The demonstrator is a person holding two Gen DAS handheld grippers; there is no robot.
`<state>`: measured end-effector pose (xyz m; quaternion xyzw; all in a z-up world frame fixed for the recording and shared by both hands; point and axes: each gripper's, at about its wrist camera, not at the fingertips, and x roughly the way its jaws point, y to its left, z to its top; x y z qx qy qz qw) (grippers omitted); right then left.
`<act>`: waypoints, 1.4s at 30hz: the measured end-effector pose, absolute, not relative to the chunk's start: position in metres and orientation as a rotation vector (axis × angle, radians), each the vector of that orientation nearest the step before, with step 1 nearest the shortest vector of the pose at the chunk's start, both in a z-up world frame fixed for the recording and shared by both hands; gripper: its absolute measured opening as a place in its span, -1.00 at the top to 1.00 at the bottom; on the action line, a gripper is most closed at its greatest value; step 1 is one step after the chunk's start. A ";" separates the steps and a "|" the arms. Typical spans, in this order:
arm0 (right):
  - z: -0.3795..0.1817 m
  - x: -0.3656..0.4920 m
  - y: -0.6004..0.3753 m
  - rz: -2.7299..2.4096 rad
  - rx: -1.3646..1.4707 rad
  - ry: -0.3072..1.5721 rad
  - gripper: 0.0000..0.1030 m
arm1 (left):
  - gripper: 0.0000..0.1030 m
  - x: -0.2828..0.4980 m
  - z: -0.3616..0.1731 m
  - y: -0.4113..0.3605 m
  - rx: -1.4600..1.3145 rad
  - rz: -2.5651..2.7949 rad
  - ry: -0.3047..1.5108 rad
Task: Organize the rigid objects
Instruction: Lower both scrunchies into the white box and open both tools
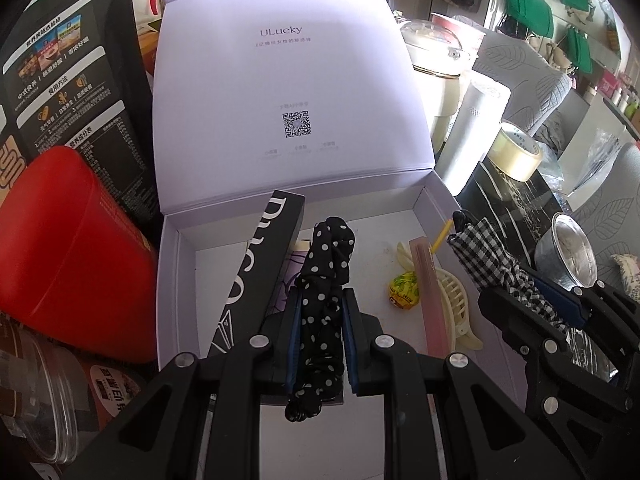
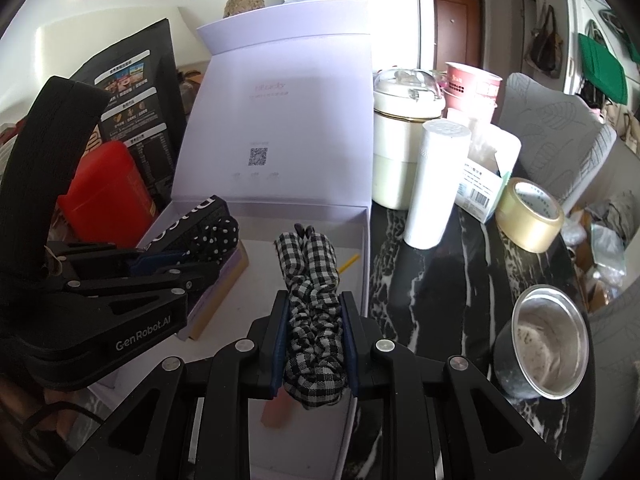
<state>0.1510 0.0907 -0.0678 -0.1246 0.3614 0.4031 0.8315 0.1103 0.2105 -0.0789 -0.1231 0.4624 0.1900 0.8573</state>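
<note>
Gripping scrunchies w/ both grippers over box

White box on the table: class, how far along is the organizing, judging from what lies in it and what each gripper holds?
Done: a hair claw, pink comb and candy lie in the white box. In hand: left gripper clamps a polka-dot scrunchie; right gripper clamps a checked scrunchie. Left: tape roll and metal cup outside.

Tape roll, steel cup, white tumbler
</note>
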 end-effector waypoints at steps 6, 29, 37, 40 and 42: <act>-0.066 0.150 0.090 0.858 -0.263 0.760 0.54 | 0.64 0.111 -0.078 0.210 -0.252 0.420 0.993; -0.065 0.153 0.090 0.838 -0.264 0.777 0.52 | -0.58 0.100 -0.056 0.206 -0.176 0.499 0.947; -0.068 0.157 0.090 0.821 -0.256 0.815 0.39 | -0.58 0.100 -0.055 0.209 -0.182 0.504 0.949; -0.067 0.160 0.088 0.813 -0.244 0.822 0.20 | -0.58 0.098 -0.054 0.209 -0.183 0.504 0.947; -0.066 0.161 0.087 0.811 -0.240 0.822 0.18 | -0.58 0.098 -0.053 0.209 -0.184 0.503 0.946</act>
